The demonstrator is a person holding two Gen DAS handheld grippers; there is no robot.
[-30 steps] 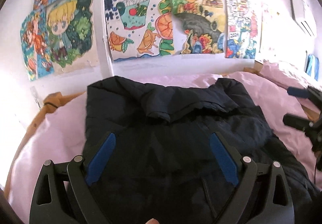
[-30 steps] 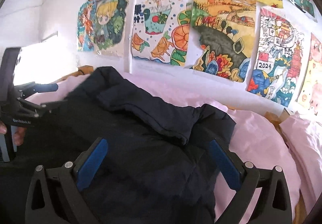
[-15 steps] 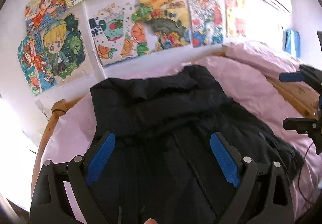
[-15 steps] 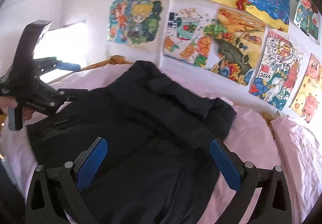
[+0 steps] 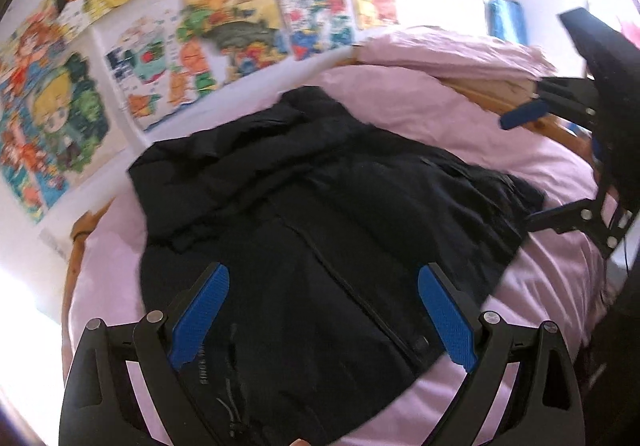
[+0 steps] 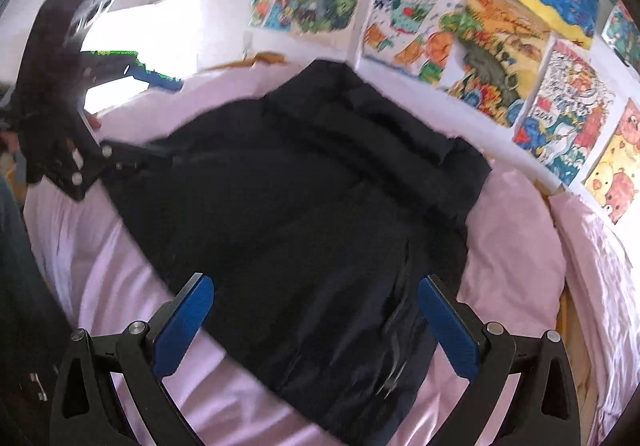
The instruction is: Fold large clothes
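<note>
The dark navy padded jacket (image 5: 320, 230) lay spread on the pale pink bedsheet (image 5: 420, 113), its collar end toward the wall hung with bright children's paintings (image 5: 224, 17) and its hem end nearest the two cameras. A front zip line ran down its middle, and the upper part looked bunched into a thick roll near the collar, possibly a sleeve or hood laid across, though blur made that hard to settle. It looked bulky yet light, soft and puffy, with a smooth shell likely to slip; a pinch on a single layer would probably slide, so the firmer seams seemed the better holds: the hem corners, the zip edge or the shoulder seams. Its loft would likely make any fold spring back unless pressed flat.

The left gripper (image 5: 320, 320) hovered above the hem end of the jacket, tilted forward and down, its blue-padded fingers (image 5: 200, 310) spread wide and holding nothing. The right gripper (image 6: 316, 320) was posed much the same over the jacket's other side, fingers (image 6: 448, 326) wide apart and empty. Each showed in the other's view, raised clear of the cloth at the jacket's outer edge. A wooden bed frame (image 5: 516, 101) edged the mattress, with a rumpled pink quilt (image 5: 448, 53) heaped beyond it. Neither tool touched the garment; judging by the spread layout, the folding seemed barely under way.
</note>
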